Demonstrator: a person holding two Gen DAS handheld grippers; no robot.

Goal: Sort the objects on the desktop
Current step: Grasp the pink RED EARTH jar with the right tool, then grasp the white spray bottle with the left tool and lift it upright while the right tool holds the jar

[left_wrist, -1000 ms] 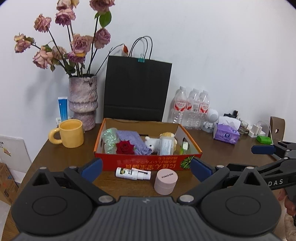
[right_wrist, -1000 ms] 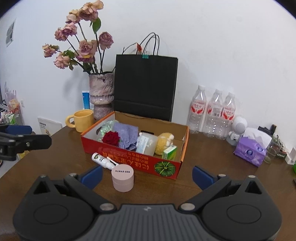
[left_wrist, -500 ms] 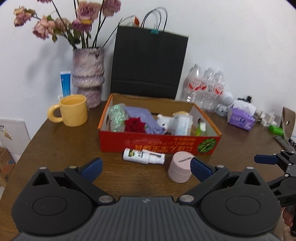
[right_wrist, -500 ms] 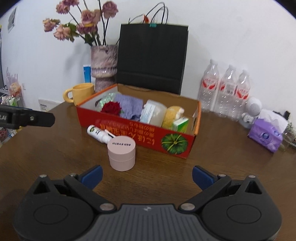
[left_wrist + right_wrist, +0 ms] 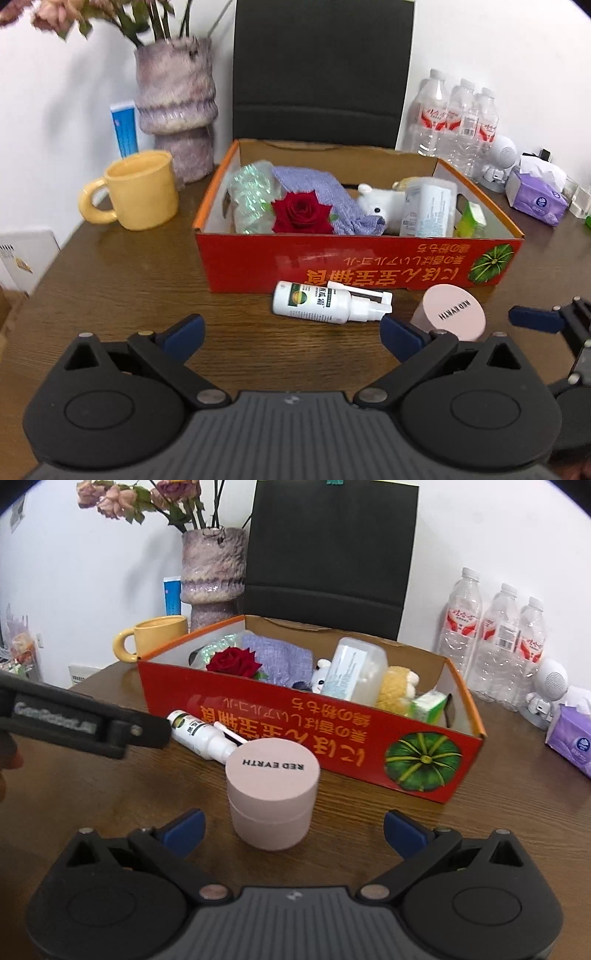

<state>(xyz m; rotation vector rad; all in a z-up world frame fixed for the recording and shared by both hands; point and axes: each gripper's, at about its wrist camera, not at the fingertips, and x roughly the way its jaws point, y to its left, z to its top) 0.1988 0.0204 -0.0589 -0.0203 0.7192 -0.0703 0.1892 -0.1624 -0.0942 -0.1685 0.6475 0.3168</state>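
While both my tongs gape empty, right gripper lines up the jar (spray waits): close next.

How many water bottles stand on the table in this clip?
3. They stand side by side at the back right of the table, against the wall: left one, middle, right. None seems hidden behind them.

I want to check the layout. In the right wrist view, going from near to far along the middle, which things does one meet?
Round pink jar → white spray bottle → red cardboard box → black paper bag.
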